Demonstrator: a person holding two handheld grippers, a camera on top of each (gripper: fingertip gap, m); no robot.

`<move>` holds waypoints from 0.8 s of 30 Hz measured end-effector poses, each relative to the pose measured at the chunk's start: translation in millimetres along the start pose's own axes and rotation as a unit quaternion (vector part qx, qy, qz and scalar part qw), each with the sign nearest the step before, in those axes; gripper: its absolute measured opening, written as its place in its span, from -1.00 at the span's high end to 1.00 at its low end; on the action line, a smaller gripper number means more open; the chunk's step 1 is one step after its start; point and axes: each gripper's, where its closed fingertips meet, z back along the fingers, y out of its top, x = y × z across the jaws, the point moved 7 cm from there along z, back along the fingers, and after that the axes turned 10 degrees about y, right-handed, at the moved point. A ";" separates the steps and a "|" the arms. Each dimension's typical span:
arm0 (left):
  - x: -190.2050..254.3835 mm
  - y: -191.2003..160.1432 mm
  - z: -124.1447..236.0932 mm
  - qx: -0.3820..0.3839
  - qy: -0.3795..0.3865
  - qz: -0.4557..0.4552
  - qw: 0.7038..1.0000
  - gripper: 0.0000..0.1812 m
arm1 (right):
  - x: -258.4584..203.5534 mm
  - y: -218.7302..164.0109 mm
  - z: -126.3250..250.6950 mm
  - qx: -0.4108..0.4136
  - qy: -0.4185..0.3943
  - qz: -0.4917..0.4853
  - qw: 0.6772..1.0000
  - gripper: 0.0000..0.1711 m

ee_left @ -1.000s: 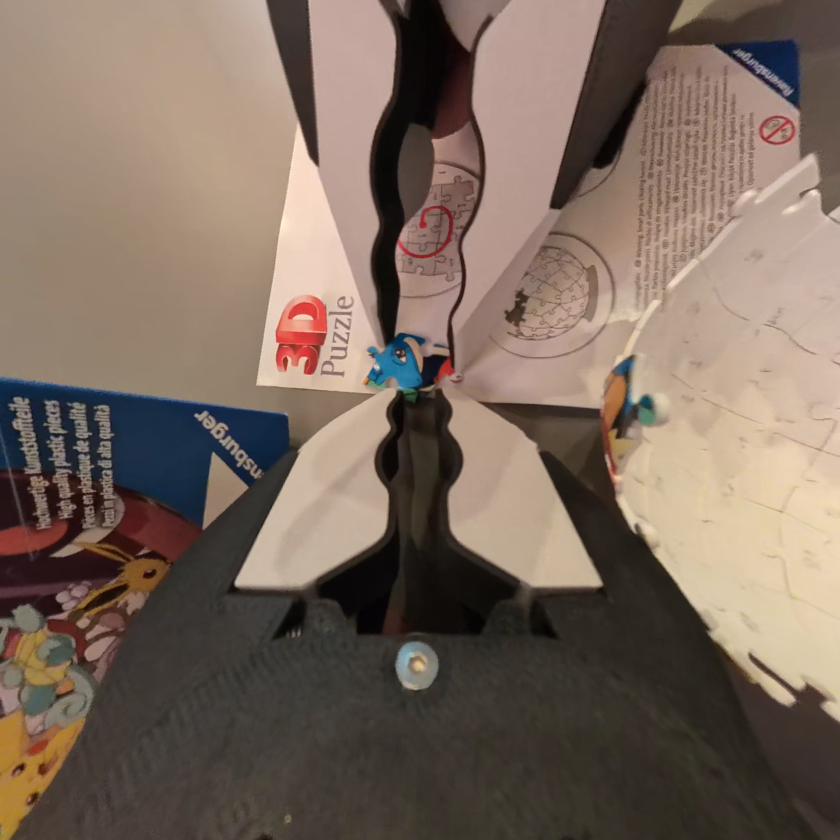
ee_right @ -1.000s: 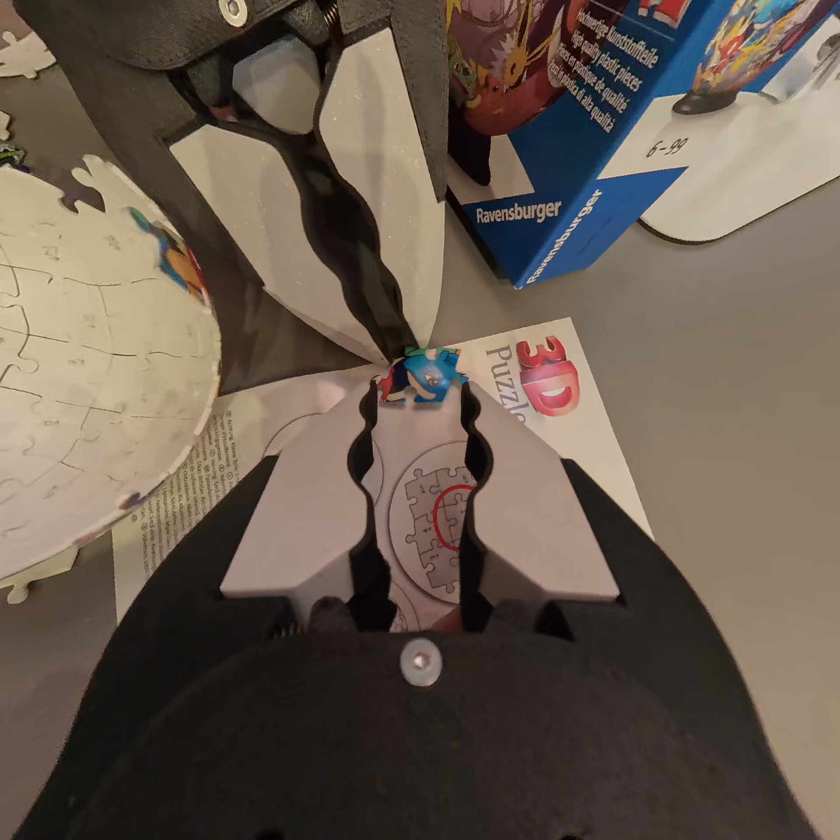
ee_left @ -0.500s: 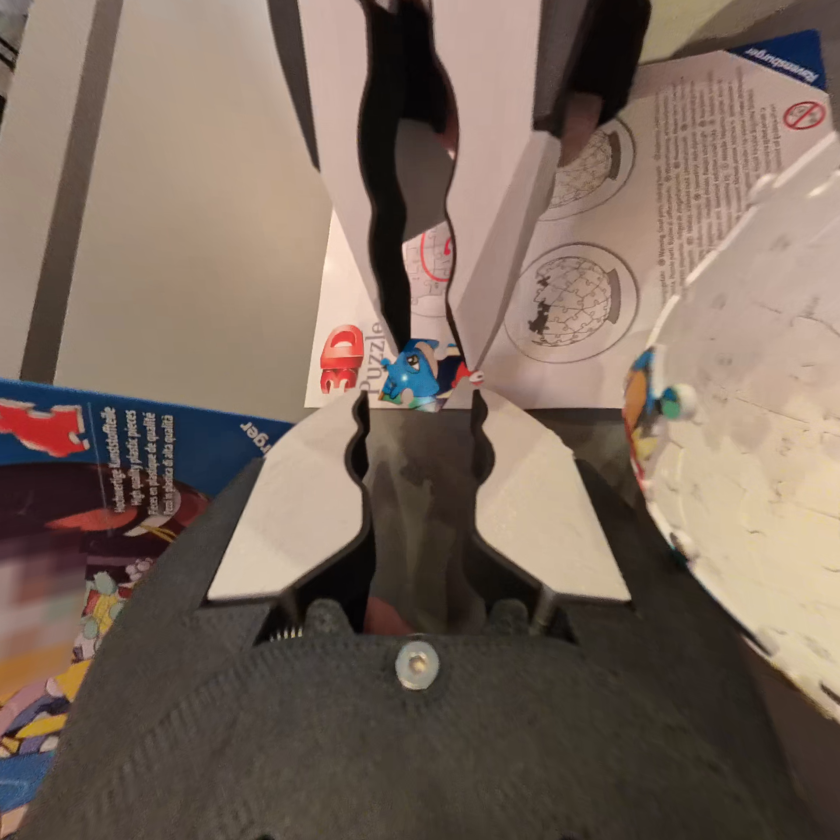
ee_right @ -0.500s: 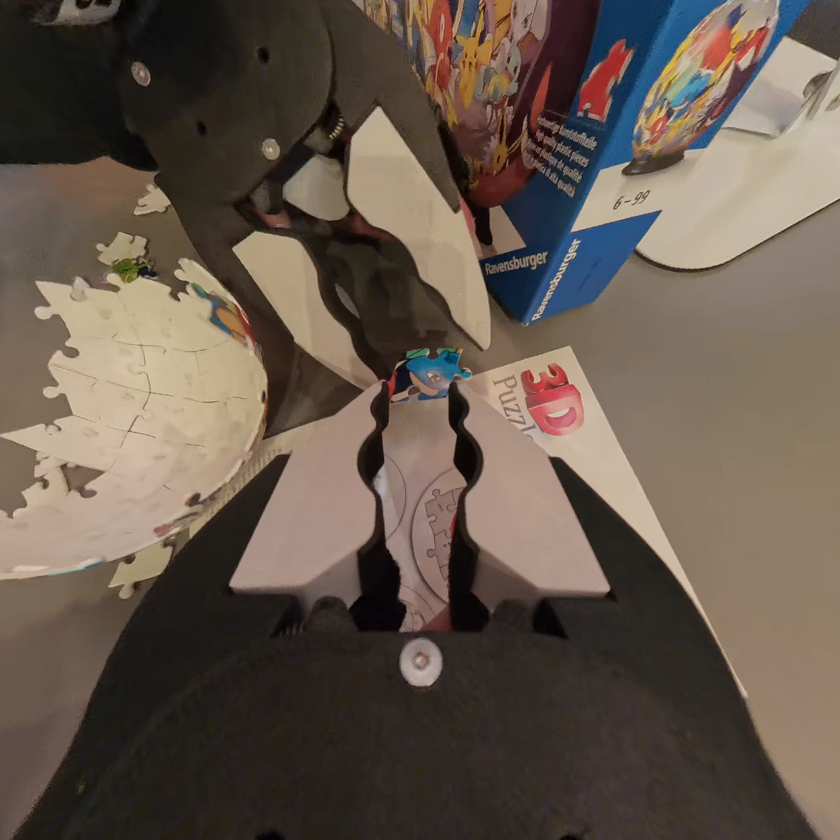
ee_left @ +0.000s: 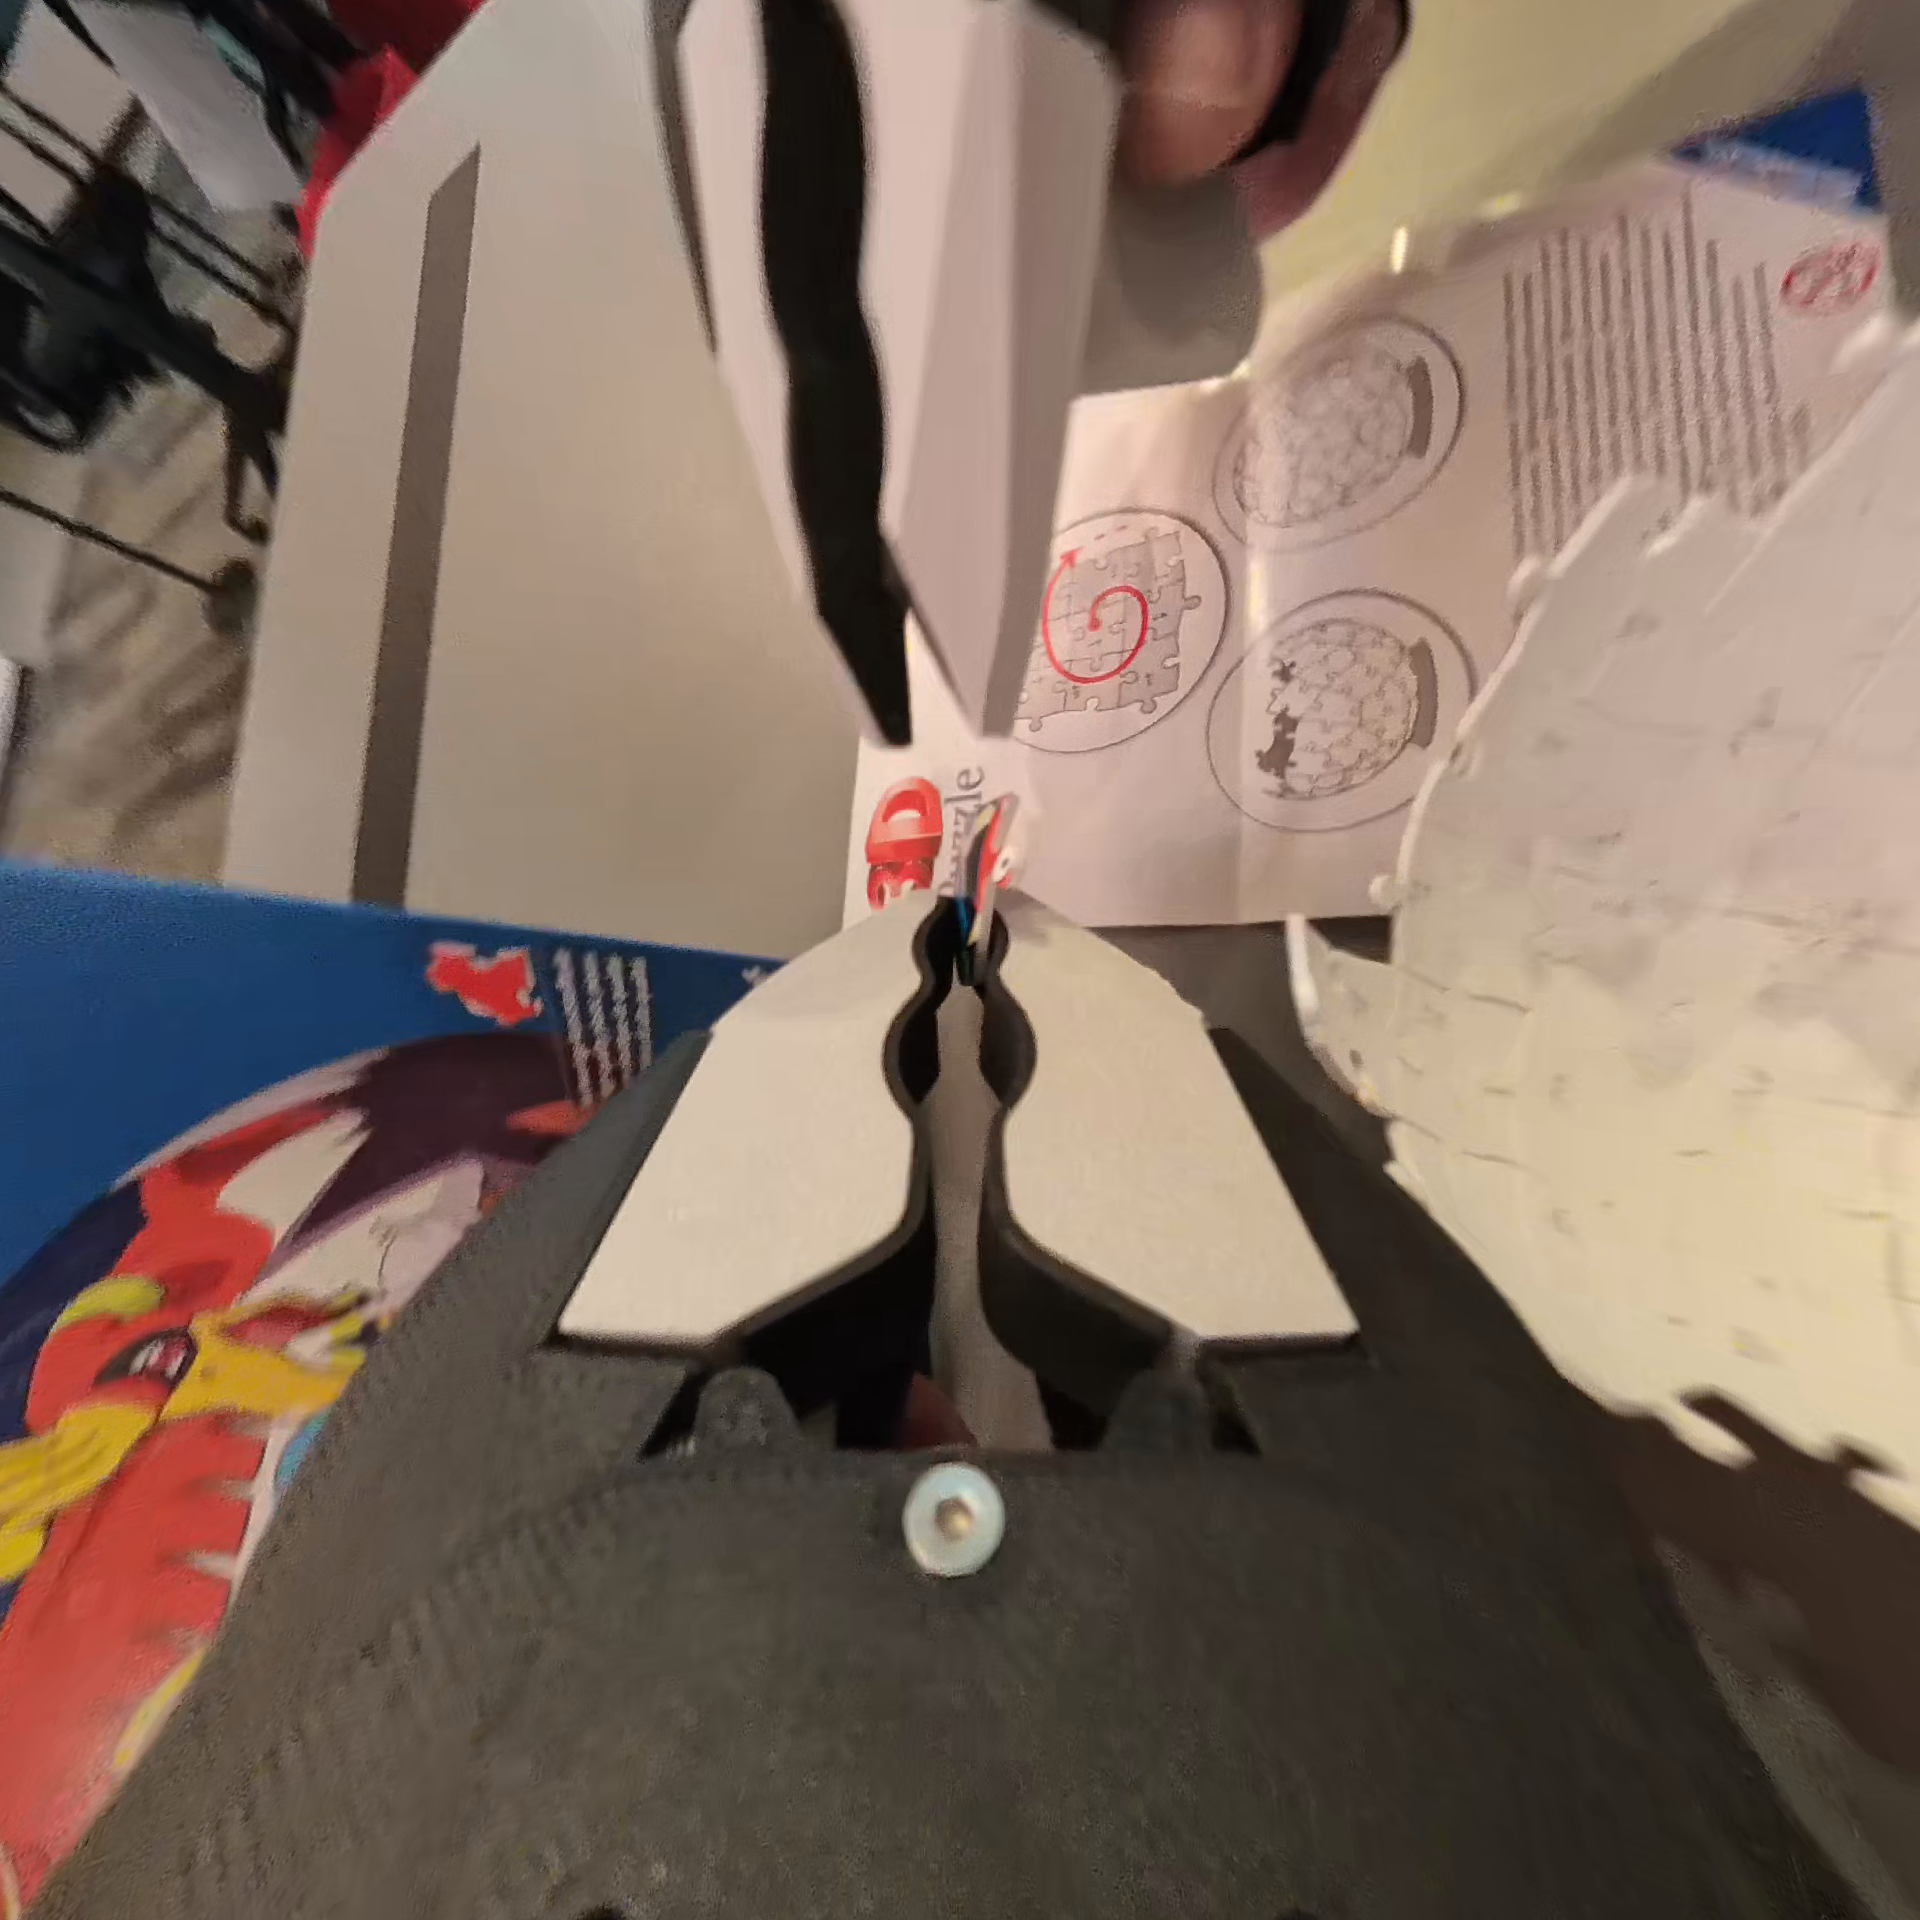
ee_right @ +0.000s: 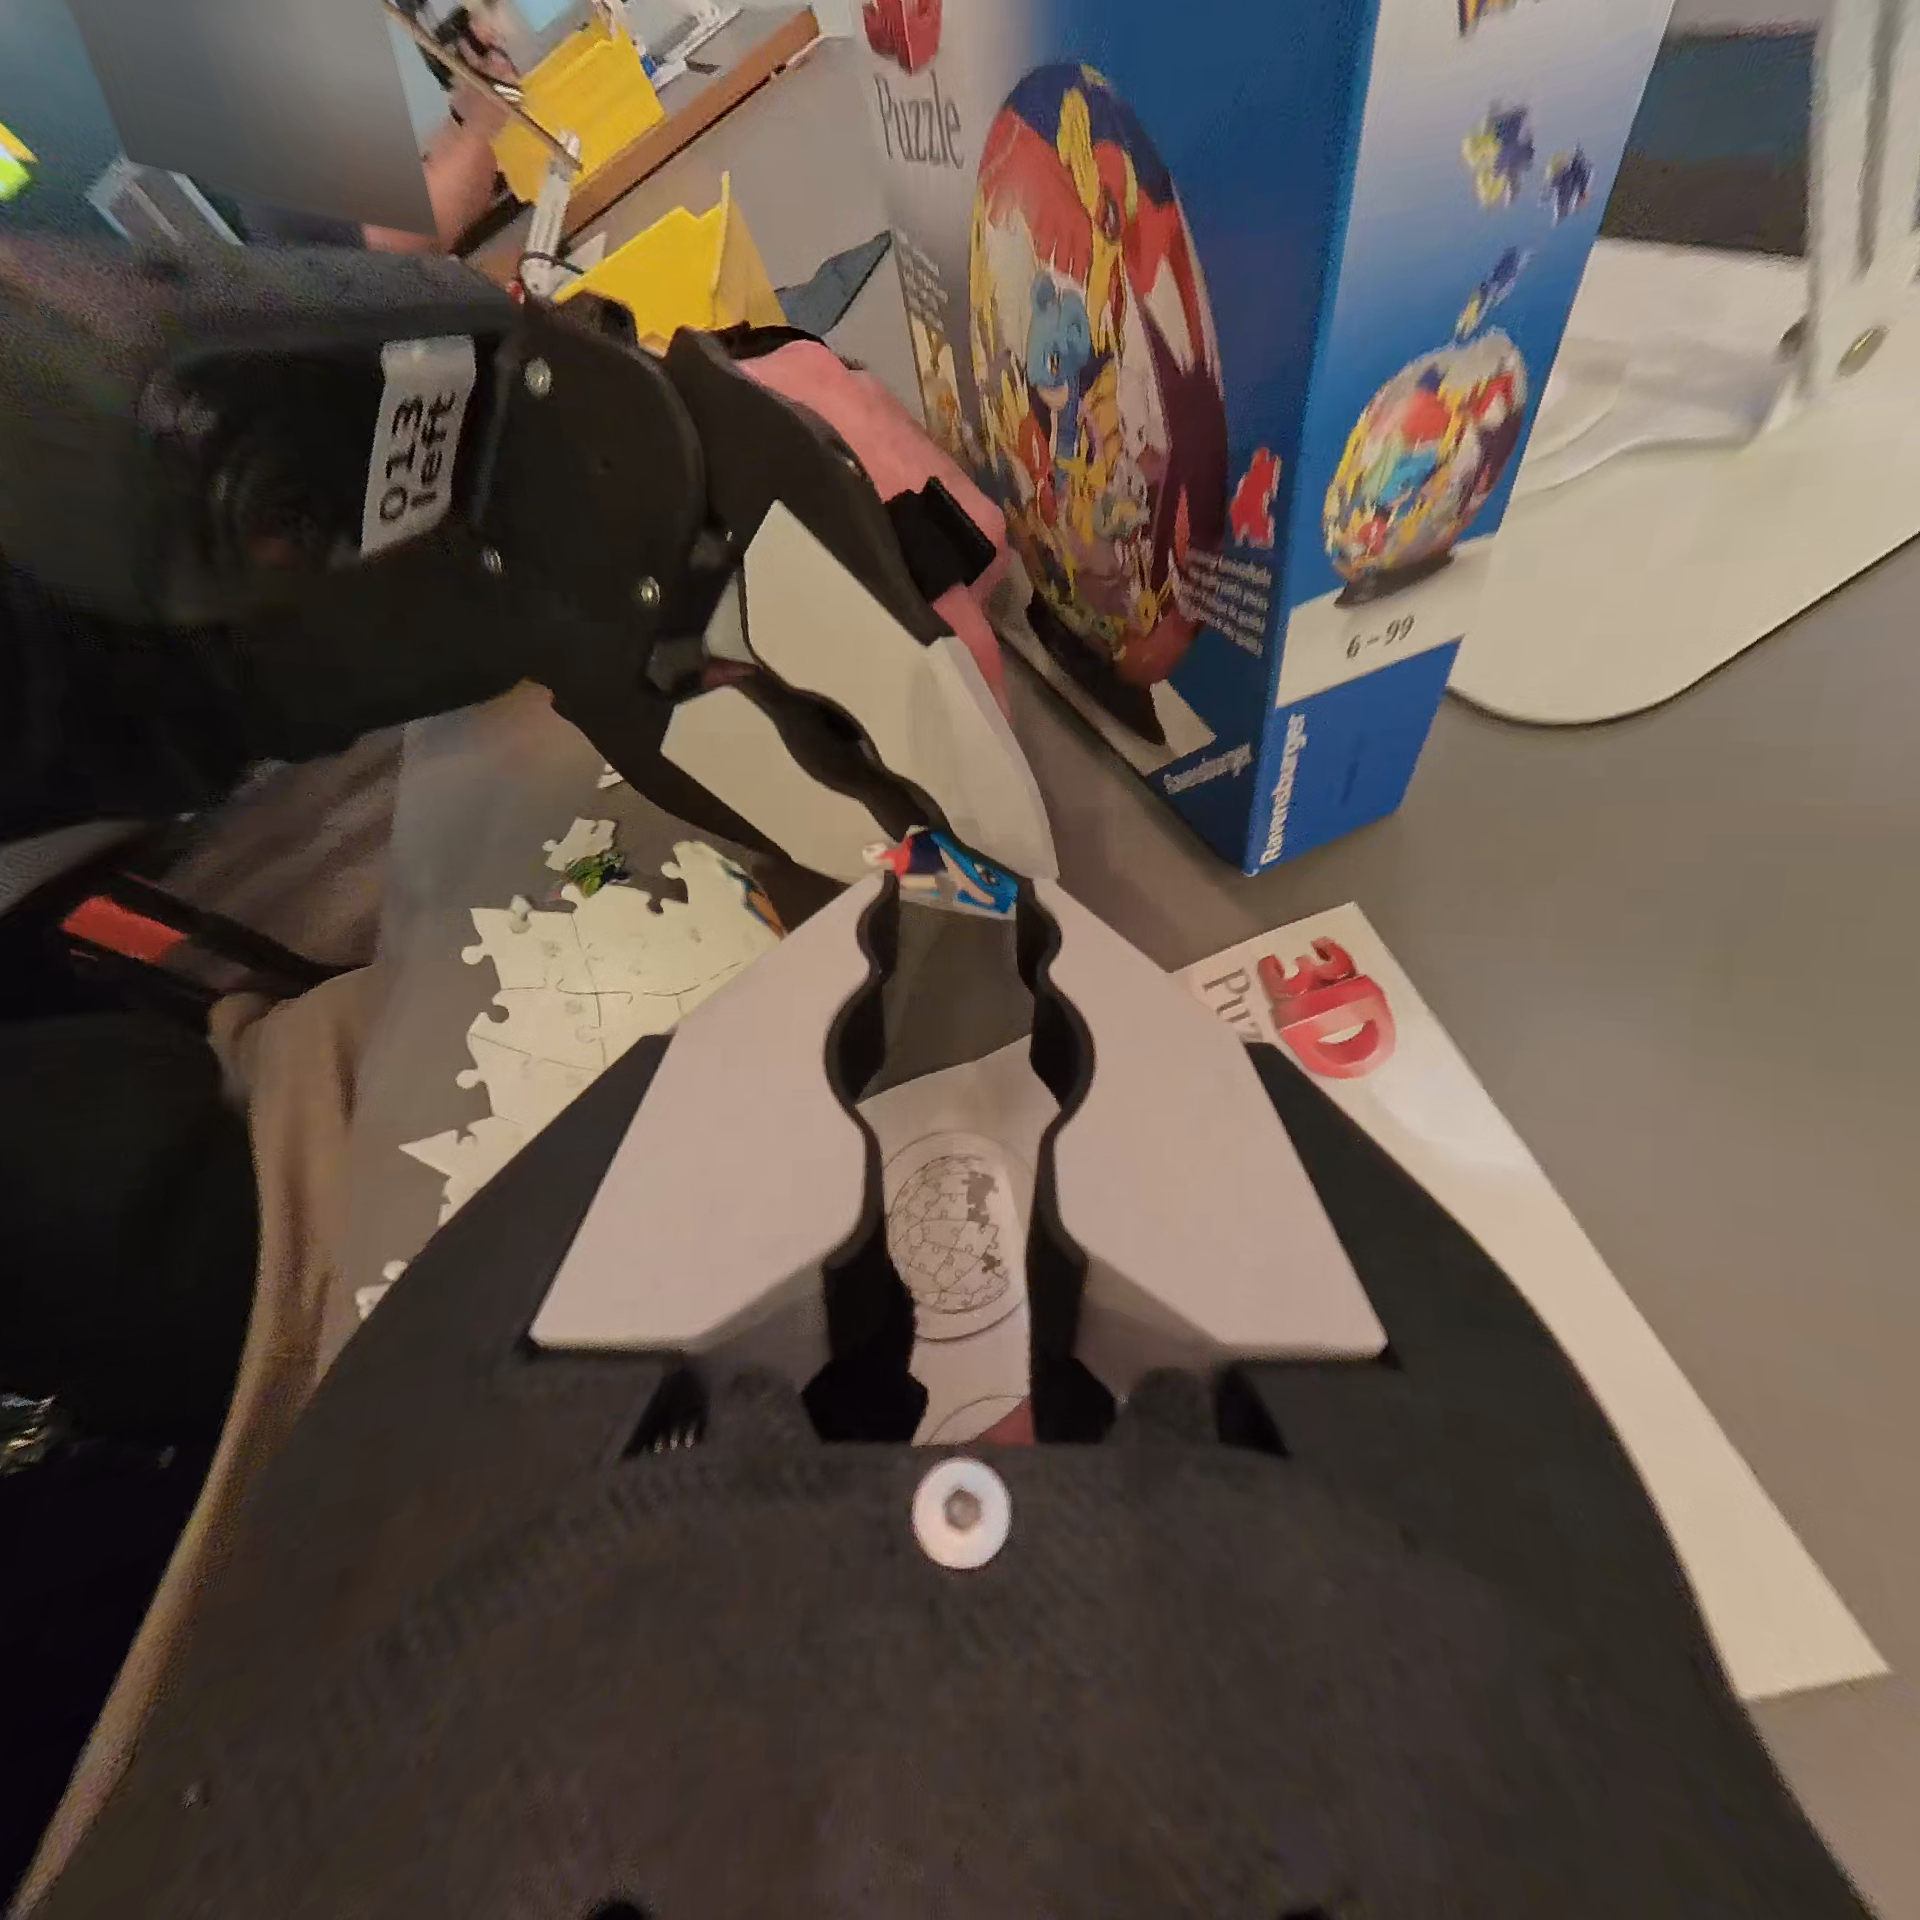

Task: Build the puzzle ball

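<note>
A small blue-and-red puzzle piece [ee_left: 982, 857] is pinched edge-on in the tips of my left gripper [ee_left: 971, 925], which is shut on it. In the right wrist view the piece [ee_right: 951, 871] sits just past the tips of my right gripper [ee_right: 961, 899], whose fingers stand apart and hold nothing. From the left wrist view the right gripper [ee_left: 940, 722] hangs above the piece, clear of it. The half-built white ball shell [ee_left: 1662, 987] lies at the right, inside up. It also shows in the right wrist view [ee_right: 603, 977] at the left, behind the left gripper [ee_right: 966, 831].
The blue puzzle box [ee_right: 1195, 416] stands behind the grippers and shows at the lower left of the left wrist view [ee_left: 260, 1195]. The instruction sheet [ee_right: 1455, 1195] lies flat on the grey table. Loose pieces [ee_right: 587, 847] lie by the shell. A white stand base [ee_right: 1662, 520] is at far right.
Half a second ago the right gripper held the piece and the left was open. Now the left has shut on the piece, the right has let go, and both have risen.
</note>
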 end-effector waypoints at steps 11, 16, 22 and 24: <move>-21.4 7.4 61.6 -0.077 -0.179 0.285 0.938 0.98 | -29.1 -6.3 -6.5 -0.094 0.003 0.075 0.993 0.71; -16.4 11.0 67.6 -0.100 -0.224 0.347 0.905 0.98 | -36.3 -16.1 -21.7 -0.135 0.010 0.091 0.987 0.69; -10.3 5.8 73.3 -0.125 -0.262 0.358 0.887 0.98 | -42.9 -7.5 -25.1 -0.122 0.004 0.122 0.985 0.68; -4.4 7.6 73.4 -0.138 -0.271 0.349 0.887 0.98 | -47.3 4.7 -22.2 -0.094 -0.004 0.138 0.986 0.68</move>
